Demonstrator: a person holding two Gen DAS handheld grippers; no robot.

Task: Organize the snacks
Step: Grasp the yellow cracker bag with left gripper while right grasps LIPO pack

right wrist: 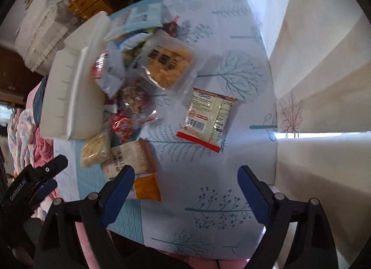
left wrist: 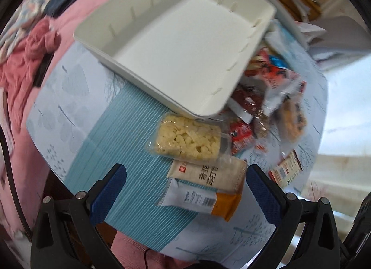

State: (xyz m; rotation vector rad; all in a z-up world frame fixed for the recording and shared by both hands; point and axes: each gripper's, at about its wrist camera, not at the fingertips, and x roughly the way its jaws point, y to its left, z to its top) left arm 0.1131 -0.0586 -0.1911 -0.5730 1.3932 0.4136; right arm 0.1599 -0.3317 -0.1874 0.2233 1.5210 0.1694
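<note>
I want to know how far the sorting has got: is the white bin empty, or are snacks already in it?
Empty. The left wrist view shows the white bin's floor bare, while the snack packets all lie outside it on the table.

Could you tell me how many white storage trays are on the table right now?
1. The white tray sits empty on the patterned tablecloth, beside the snack pile; in the right wrist view it lies left of the snacks. Nothing suggests another, though the table's far end is blurred.

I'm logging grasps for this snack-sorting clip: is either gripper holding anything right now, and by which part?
Nothing is held. The left gripper and the right gripper both stand open above the snack packets, pads touching nothing.
</note>
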